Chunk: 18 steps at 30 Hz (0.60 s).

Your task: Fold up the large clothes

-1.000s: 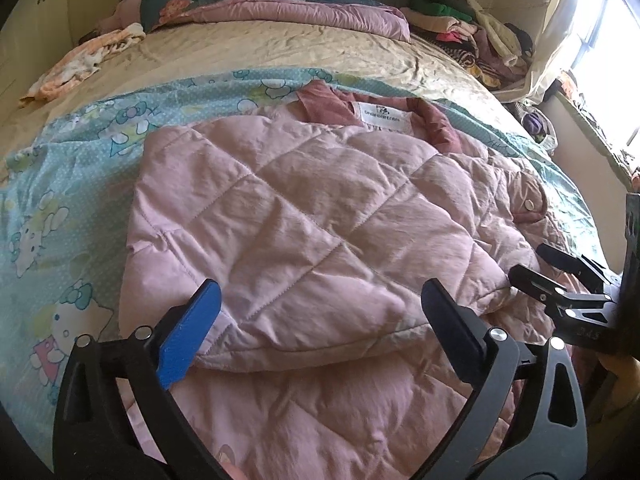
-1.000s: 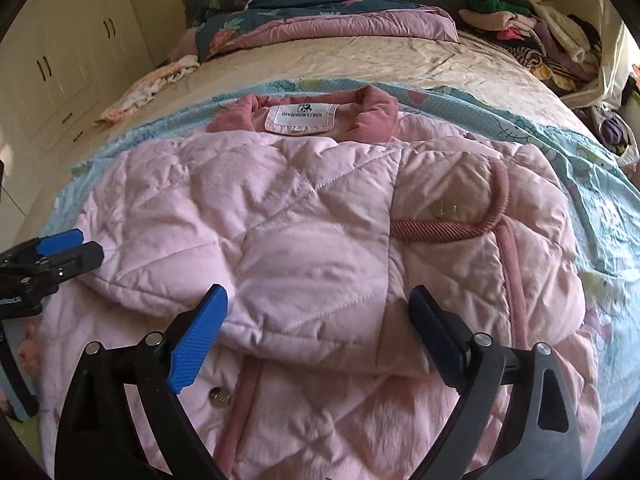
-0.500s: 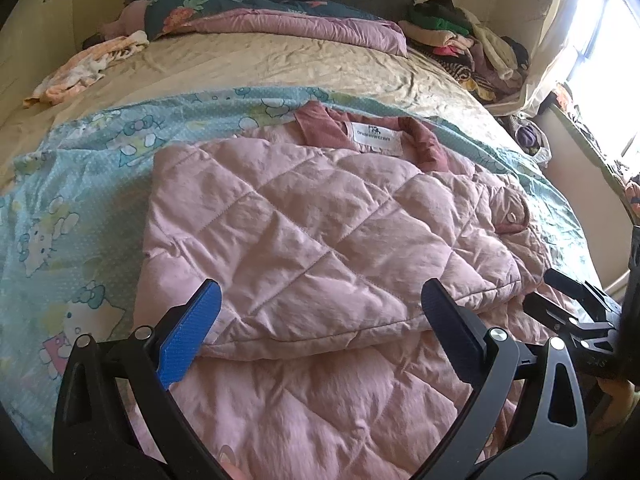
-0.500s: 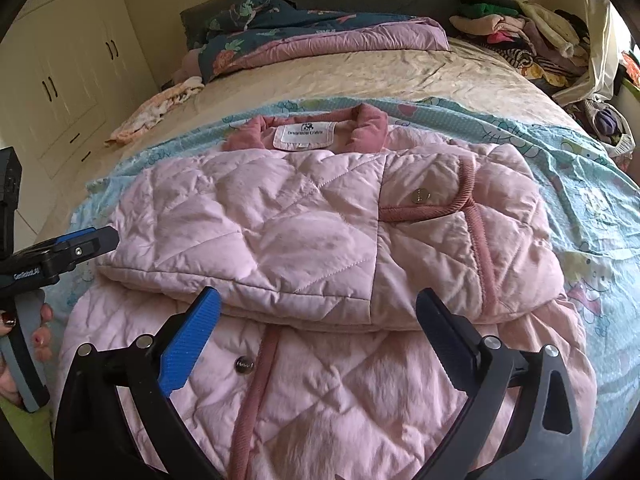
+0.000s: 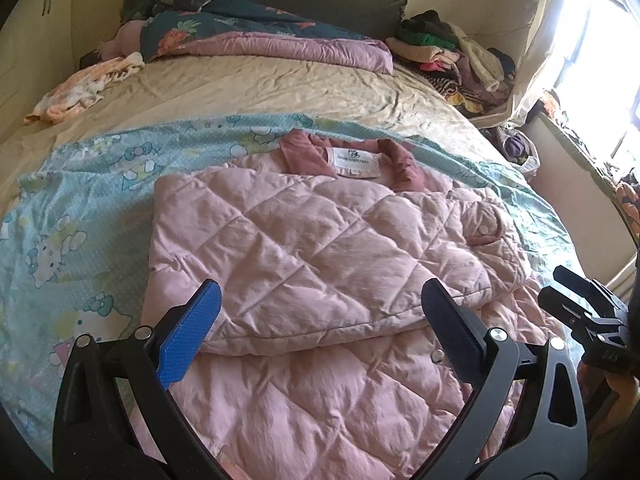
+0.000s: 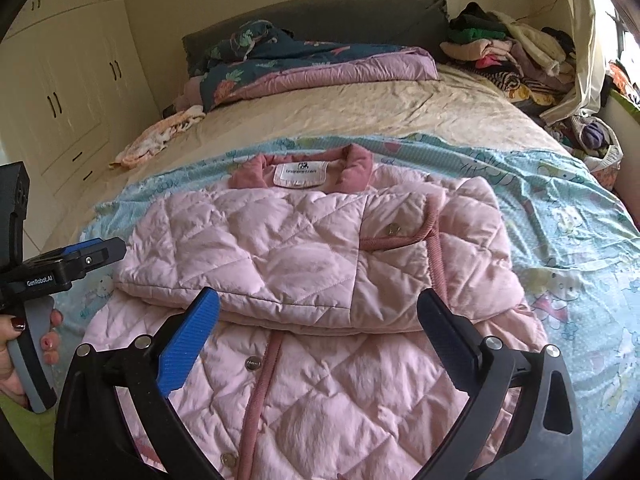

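A pink quilted jacket (image 5: 320, 248) lies on the bed, collar (image 6: 304, 168) and white label at the far end. Its sides are folded in over the front, making a thick upper layer, while the buttoned lower part spreads toward me. My left gripper (image 5: 320, 292) hovers open above the near edge of that fold, with nothing between its fingers. My right gripper (image 6: 318, 300) is open too, wide, above the same edge and holding nothing. Each gripper also shows in the other's view: the right gripper (image 5: 580, 308) at the jacket's right side, the left gripper (image 6: 80, 260) at its left, held in a hand.
A light blue cartoon-print sheet (image 5: 80, 220) lies under the jacket. A folded floral quilt (image 5: 260, 36) sits by the headboard, and a small peach garment (image 5: 80, 92) at the far left. A pile of clothes (image 5: 452, 56) fills the far right corner. Cream wardrobes (image 6: 60, 80) stand to the left.
Both grippers have drawn back and up from the jacket, so more of the bed shows. The right gripper's jaws have spread a little wider. The jacket has not moved.
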Available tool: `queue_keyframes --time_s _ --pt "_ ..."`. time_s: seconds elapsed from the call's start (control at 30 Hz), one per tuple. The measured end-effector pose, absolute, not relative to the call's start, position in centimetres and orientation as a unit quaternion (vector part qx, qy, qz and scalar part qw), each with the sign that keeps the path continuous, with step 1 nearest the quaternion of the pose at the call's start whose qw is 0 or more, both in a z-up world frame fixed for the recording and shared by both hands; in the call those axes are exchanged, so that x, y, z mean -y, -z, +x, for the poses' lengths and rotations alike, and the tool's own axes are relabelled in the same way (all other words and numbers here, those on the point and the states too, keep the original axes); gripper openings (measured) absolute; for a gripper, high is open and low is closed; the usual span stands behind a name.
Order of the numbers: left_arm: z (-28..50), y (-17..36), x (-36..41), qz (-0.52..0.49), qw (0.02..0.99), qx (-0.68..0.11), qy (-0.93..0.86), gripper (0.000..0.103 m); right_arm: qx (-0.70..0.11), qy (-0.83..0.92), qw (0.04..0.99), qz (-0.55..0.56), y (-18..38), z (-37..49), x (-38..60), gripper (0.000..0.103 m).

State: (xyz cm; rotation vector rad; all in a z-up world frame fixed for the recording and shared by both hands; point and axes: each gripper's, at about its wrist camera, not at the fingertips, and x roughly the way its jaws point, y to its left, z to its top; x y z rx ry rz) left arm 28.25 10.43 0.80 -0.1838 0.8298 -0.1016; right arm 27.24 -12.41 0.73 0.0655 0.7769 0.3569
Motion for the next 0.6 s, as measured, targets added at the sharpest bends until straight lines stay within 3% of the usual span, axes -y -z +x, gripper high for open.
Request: queue_keyframes --time_s 0.6 --pt "24.0 -4.8 -9.3 -0.094 0.929 -0.352 0.062 0.094 -0.346 -0.174 0.921 0.038 -3.9 23.7 13.7 0.099"
